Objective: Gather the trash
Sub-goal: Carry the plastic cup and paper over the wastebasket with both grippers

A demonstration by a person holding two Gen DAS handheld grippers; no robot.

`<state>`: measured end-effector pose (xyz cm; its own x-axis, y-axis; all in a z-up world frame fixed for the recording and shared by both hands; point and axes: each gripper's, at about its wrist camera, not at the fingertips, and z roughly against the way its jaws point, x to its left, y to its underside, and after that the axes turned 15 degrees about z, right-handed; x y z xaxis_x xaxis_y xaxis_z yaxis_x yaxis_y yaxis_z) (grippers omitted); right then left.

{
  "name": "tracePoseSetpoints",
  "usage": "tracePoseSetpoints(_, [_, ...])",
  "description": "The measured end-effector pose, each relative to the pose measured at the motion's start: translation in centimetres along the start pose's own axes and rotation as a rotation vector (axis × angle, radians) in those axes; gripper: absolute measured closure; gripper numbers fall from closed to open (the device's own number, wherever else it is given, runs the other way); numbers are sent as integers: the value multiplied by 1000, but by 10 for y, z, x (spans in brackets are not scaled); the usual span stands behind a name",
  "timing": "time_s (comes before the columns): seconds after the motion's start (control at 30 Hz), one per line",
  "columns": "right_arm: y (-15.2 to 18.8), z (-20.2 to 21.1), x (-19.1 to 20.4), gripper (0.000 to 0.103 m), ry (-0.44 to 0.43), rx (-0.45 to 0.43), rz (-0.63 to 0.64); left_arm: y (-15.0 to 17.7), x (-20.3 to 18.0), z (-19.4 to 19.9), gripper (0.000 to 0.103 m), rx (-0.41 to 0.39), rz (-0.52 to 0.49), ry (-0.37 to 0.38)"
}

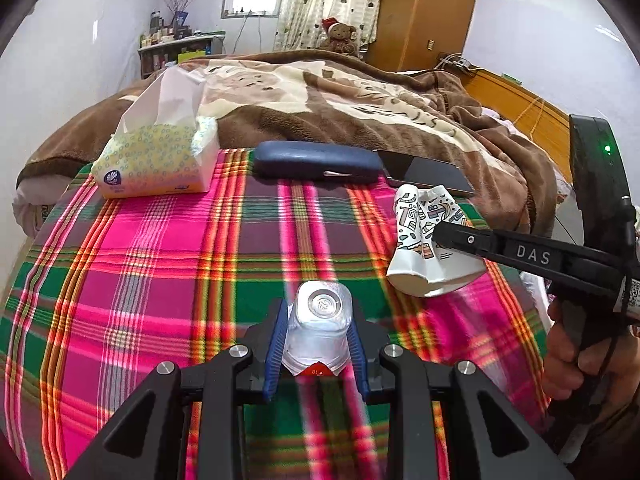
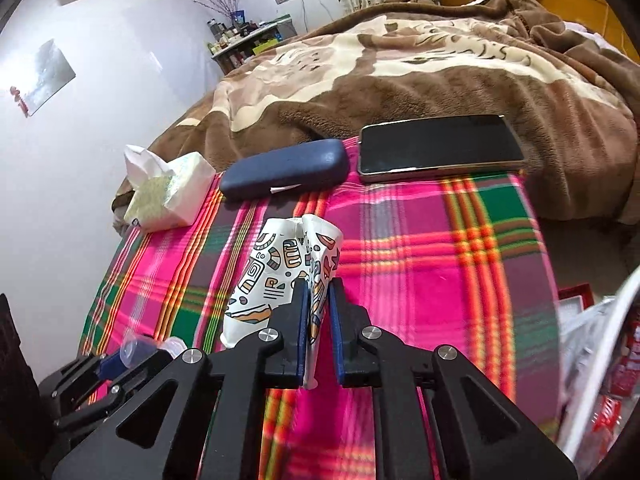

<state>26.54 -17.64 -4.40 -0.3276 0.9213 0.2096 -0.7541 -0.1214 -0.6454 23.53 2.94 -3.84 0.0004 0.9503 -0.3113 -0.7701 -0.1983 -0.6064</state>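
Observation:
My left gripper (image 1: 318,322) is shut on a clear plastic bottle (image 1: 320,326), its base pointing away from the camera, held above the plaid cloth (image 1: 160,260). My right gripper (image 2: 319,292) is shut on a crushed patterned paper cup (image 2: 280,276); the blue pads pinch its flattened wall. In the left wrist view the cup (image 1: 424,248) shows at the right with the right gripper's finger (image 1: 472,240) across it. In the right wrist view the left gripper and the bottle (image 2: 132,350) show at the lower left.
A tissue pack (image 1: 156,160), a dark blue glasses case (image 1: 316,164) and a phone (image 2: 440,148) lie along the far edge of the cloth. A brown blanket (image 1: 320,96) covers the bed behind. A white-rimmed bin with a bag (image 2: 600,340) stands at the right.

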Motion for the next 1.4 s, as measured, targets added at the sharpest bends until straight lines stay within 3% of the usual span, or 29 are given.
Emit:
tracePoseSetpoints(0.67, [45,104,-54,93,73,-85,-64,45,-109,51,73,-30,-152,103])
tracePoseSetpoints(1.07, [77,167,-112,93,241,-116,-119,77,-202,53,73,11,-259,241])
tracePoseSetpoints(1.4, [101,175,-160,92,380,-45,-172,107,-258,29,73,97,-316,311])
